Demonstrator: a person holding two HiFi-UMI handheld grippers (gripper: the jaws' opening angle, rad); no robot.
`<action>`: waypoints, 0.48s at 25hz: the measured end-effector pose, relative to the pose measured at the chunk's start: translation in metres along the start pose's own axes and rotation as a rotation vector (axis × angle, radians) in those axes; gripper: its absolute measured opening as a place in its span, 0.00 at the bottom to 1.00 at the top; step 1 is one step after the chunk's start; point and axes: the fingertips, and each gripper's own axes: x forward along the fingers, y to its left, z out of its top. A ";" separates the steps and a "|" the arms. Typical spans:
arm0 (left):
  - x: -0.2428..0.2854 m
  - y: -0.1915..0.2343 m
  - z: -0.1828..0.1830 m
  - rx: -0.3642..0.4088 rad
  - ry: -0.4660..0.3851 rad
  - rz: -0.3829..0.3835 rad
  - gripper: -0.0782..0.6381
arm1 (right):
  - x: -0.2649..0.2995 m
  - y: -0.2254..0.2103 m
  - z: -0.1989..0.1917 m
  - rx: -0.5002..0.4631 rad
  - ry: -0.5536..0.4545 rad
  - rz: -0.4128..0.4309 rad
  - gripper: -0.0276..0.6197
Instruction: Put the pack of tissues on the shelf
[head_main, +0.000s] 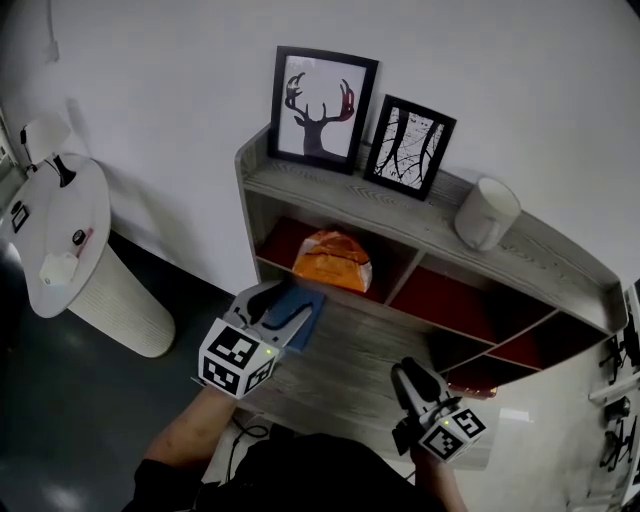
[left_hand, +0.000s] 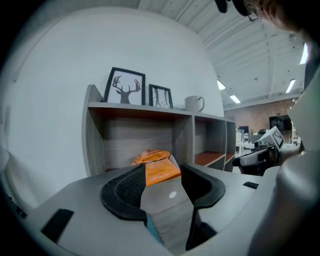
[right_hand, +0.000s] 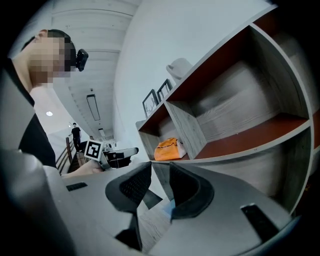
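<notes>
The orange pack of tissues (head_main: 333, 262) lies in the left compartment of the grey shelf unit (head_main: 520, 262), on its red floor. My left gripper (head_main: 290, 303) hovers just in front of that compartment, open, apart from the pack. In the left gripper view the pack (left_hand: 156, 167) shows beyond the spread jaws of the left gripper (left_hand: 162, 182), with nothing between them. My right gripper (head_main: 408, 372) is lower and to the right, over the shelf's wooden board. In the right gripper view the right gripper (right_hand: 160, 179) has a gap between its jaws and holds nothing; the pack (right_hand: 169, 149) sits far off.
On top of the shelf stand a deer picture (head_main: 320, 108), a tree picture (head_main: 408, 145) and a white mug (head_main: 487, 212). Red-floored compartments (head_main: 450, 300) lie to the pack's right. A white round side table (head_main: 60, 235) with small items stands at the left.
</notes>
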 end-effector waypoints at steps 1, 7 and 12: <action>-0.006 -0.008 0.002 -0.011 -0.012 -0.006 0.43 | 0.000 0.001 0.002 -0.005 -0.002 0.004 0.16; -0.034 -0.051 0.012 -0.062 -0.071 -0.042 0.40 | 0.000 0.005 0.012 0.000 -0.030 0.020 0.16; -0.034 -0.082 -0.002 -0.072 -0.056 -0.094 0.38 | -0.004 0.015 0.016 -0.026 -0.032 0.048 0.16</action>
